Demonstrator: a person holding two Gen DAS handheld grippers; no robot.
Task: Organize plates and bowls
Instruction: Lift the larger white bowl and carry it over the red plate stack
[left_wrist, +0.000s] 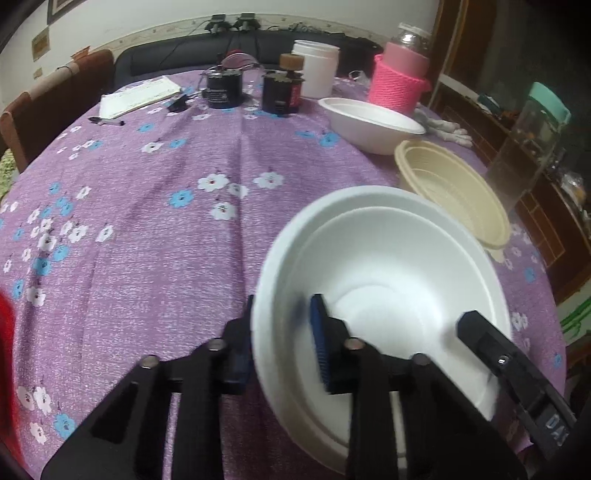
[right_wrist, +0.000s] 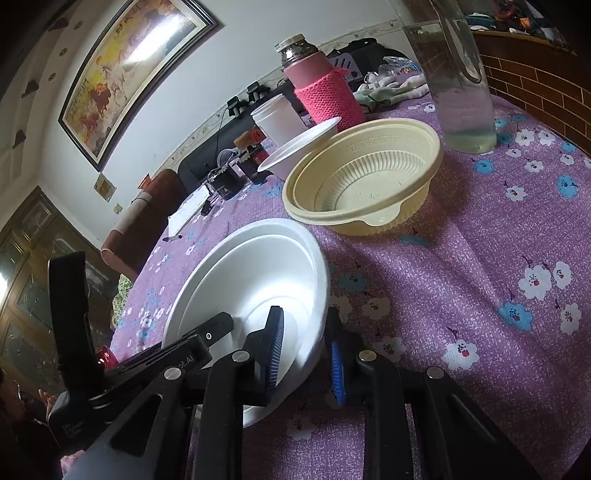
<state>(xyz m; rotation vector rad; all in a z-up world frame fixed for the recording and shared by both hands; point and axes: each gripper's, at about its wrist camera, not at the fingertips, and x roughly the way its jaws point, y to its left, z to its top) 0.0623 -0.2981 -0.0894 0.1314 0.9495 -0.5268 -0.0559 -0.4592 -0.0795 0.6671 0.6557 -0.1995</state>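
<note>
Two nested white foam bowls (left_wrist: 388, 280) sit near me on the purple flowered tablecloth (left_wrist: 147, 221). My left gripper (left_wrist: 282, 332) straddles their left rim, one finger outside and one inside, the jaws apart around the wall. My right gripper (right_wrist: 304, 343) straddles the right rim of the same bowls (right_wrist: 255, 273) the same way; its finger also shows in the left wrist view (left_wrist: 491, 347). A beige ribbed plastic bowl (left_wrist: 454, 195) (right_wrist: 365, 177) sits just beyond. Another white foam bowl (left_wrist: 369, 123) (right_wrist: 299, 146) sits behind it.
At the back stand a pink knit-sleeved bottle (left_wrist: 400, 77) (right_wrist: 325, 88), a white tub (left_wrist: 316, 68), dark jars (left_wrist: 280, 92) and a notebook (left_wrist: 140, 94). A clear water bottle (right_wrist: 458, 85) stands at the right edge. A red object (left_wrist: 5, 350) is at far left.
</note>
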